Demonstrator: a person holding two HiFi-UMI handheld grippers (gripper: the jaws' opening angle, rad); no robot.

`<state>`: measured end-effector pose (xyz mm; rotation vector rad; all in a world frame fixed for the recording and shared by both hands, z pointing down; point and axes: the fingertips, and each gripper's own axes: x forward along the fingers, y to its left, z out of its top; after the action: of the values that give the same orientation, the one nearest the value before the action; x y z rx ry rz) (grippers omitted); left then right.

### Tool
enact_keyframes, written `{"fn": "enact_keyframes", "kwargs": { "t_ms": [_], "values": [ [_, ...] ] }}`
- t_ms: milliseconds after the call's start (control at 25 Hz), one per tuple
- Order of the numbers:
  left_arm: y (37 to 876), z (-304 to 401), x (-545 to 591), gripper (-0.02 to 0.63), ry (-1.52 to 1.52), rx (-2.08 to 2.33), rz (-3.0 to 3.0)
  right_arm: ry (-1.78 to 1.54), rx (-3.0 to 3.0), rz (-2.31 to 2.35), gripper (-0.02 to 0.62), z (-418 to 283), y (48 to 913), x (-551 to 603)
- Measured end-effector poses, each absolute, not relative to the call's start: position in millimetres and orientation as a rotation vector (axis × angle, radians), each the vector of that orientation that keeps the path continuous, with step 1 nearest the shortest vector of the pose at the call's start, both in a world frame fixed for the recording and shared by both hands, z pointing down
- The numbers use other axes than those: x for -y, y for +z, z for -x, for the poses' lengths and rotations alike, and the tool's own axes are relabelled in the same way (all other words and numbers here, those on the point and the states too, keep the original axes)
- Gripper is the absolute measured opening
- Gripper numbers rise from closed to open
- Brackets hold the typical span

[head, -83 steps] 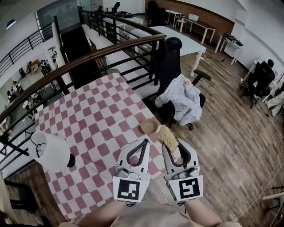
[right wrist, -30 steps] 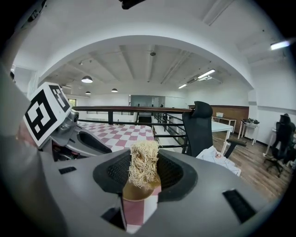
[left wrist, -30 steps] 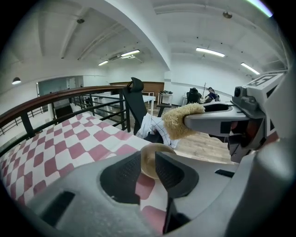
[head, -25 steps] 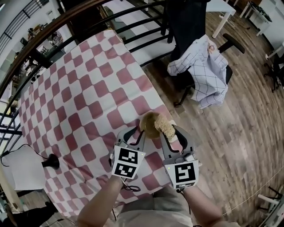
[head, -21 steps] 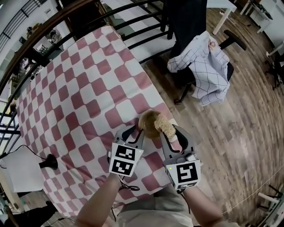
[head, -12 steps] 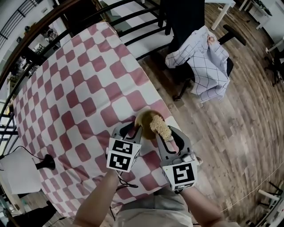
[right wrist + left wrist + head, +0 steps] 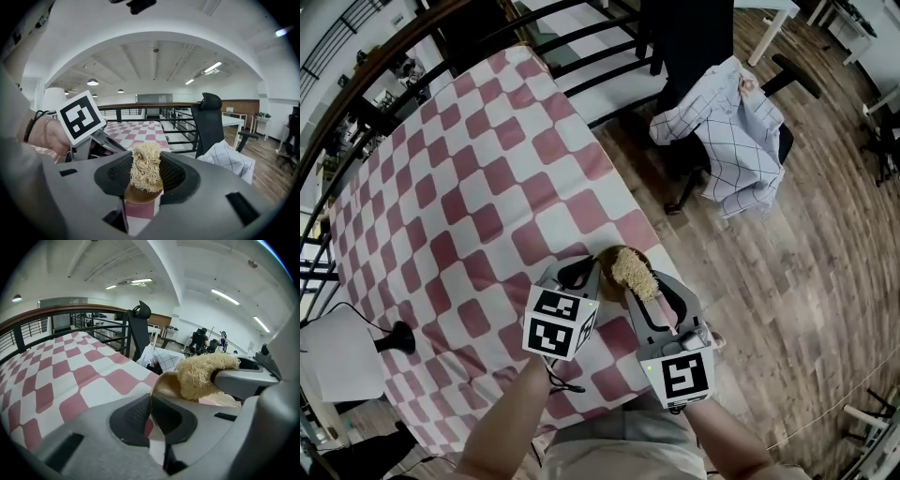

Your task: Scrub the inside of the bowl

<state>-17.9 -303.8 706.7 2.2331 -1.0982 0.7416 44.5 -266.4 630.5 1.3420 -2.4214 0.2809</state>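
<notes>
The red-checked table (image 7: 478,187) carries the work at its near edge. The left gripper (image 7: 151,414) is clamped on the rim of the small wooden bowl (image 7: 607,264). The right gripper (image 7: 144,180) pinches a loofah scrubber (image 7: 632,274) that presses into the bowl. Scrubbing seems barely begun, with most of the inside left.

Cloth on worktop (image 7: 487,187): dull red and white checks, even squares throughout.
The bowl (image 7: 606,260) is tan-brown, paler on the inner wall.
The scrubber (image 7: 633,272) is pale straw, a rough fibrous texture.
The left hand-held gripper (image 7: 587,270) and right hand-held gripper (image 7: 639,287) have mid-grey bodies and black ribbed pads. Each marker cube (image 7: 553,328) is white with a black square pattern.
The floor (image 7: 787,281) is warm brown wood in streaked planks.
The chair (image 7: 689,37) is black.
The garment (image 7: 722,141) over it is white with a thin dark grid.
The railing (image 7: 384,58) has black bars under a brown top rail.
The lamp (image 7: 333,354) has a white shade and a black foot.
</notes>
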Motion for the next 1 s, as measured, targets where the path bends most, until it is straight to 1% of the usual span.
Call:
{"fn": "enact_keyframes", "kwargs": {
  "t_ms": [80, 280, 520, 1000],
  "values": [
    [697, 17, 303, 0.025, 0.737, 1.112, -2.246, 0.232, 2.441, -1.325, 0.149, -43, 614, 263],
    [656, 16, 304, 0.025, 0.684, 1.16, -2.285, 0.227, 2.457, -1.319, 0.149, -48, 583, 258],
    [584, 12, 308, 0.025, 0.589, 1.214, -2.356, 0.137, 2.474, -1.321, 0.149, -47, 532, 254],
    [432, 10, 271, 0.025, 0.506, 1.319, -2.556, -0.139, 2.422, -1.259, 0.149, -30, 413, 231]
  ]
}}
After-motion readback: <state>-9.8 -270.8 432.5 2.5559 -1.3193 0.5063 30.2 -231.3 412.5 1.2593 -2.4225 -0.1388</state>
